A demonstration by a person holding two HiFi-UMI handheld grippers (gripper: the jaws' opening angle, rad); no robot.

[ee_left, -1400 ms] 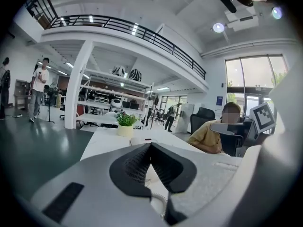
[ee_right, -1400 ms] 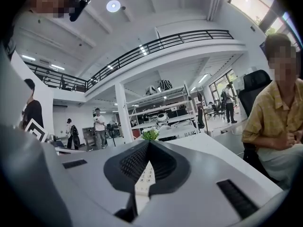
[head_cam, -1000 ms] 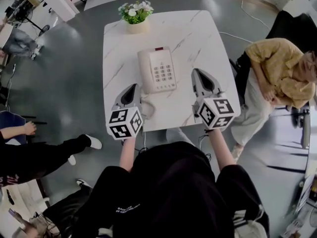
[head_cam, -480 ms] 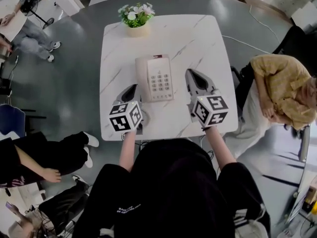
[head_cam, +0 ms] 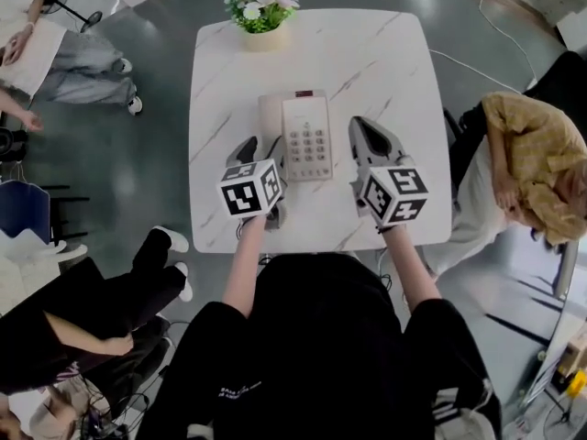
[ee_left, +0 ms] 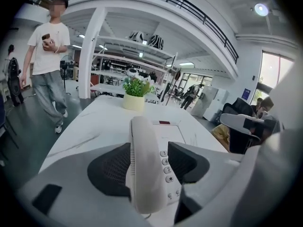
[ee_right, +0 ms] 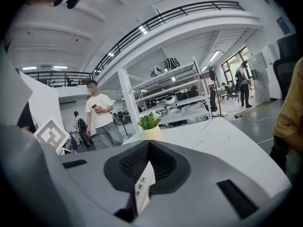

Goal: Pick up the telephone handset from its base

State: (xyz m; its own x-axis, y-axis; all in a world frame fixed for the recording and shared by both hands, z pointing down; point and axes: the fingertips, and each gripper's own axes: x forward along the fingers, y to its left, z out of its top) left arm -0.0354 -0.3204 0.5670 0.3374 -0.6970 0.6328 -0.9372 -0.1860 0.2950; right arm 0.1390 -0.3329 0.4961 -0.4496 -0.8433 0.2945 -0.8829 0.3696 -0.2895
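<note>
the left gripper's (head_cam: 260, 149) jaws have just been opening and now stand loose on either side of the cream handset (ee_left: 146, 145), whose near tip is hidden behind them. the handset lies on its base (ee_left: 174, 132), reaching beyond the fingertips. the right gripper's (ee_right: 149, 151) jaws are pinched together and empty, and only a sliver of keypad (ee_right: 140, 186) shows between them.

From above, the marker cube (head_cam: 249, 191) of the left tongs (head_cam: 259, 149) (their jaws have just been opening, with the handset (head_cam: 270, 117) between them) covers the handset's near end. In the right gripper view, the right tongs (ee_right: 148, 145) hide nearly all of the phone (ee_right: 141, 186). Only a thin strip with keys 3, 6 and 9 peeks through. The phone's little red window (head_cam: 303, 93) is too small to read. The person in yellow (head_cam: 527, 159) is cut off by the picture's edge.
</note>
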